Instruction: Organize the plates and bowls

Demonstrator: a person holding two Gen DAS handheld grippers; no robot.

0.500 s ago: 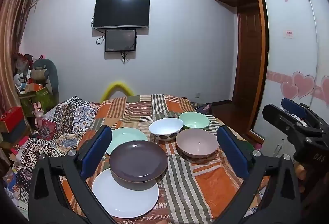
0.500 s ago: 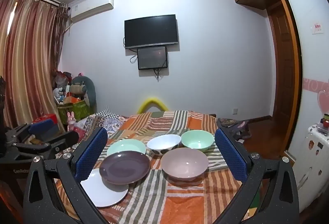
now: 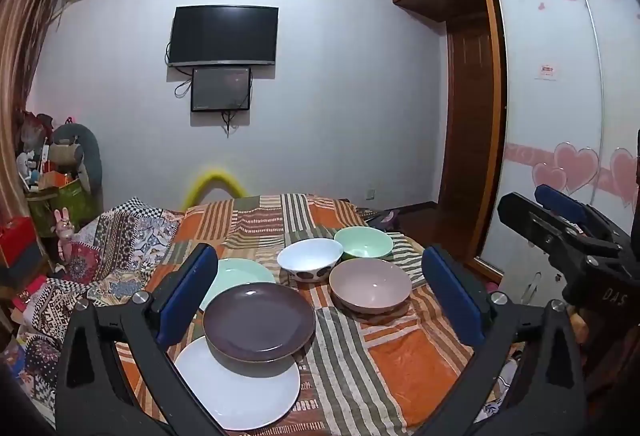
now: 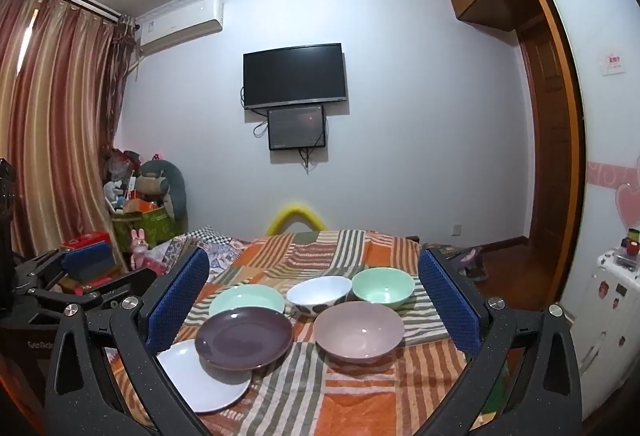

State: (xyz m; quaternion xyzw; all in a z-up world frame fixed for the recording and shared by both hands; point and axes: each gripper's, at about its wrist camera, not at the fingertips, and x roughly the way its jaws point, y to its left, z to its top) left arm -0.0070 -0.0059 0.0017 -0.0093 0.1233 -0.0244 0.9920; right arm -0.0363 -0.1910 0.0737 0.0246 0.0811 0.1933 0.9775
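Your left gripper (image 3: 320, 292) has its fingers spread wide, nothing between them, and the same goes for your right gripper (image 4: 314, 300): both hang short of the dishes. Everything sits on the striped bedspread (image 4: 344, 392). From the right wrist camera, the dark plate (image 4: 244, 338) is dead centre of the group, its near edge overlapping the white plate (image 4: 200, 382) at 7 o'clock. The pale green plate (image 4: 246, 298) peeks out at 12 o'clock, partly hidden behind it. At 3 o'clock you've got the mauve bowl (image 4: 359, 332), mouth up, standing apart. Behind that, the white spotted bowl (image 4: 319, 295) and the green bowl (image 4: 383, 287) stand side by side, rims nearly touching, both upright. All round pieces, so no long axis to call. Around you: curtains (image 4: 48, 124) at the left, a TV (image 4: 295, 75) on the far wall, a wardrobe (image 3: 560, 108) at the right. Your right gripper's arm shows at 3 o'clock in the left wrist view.
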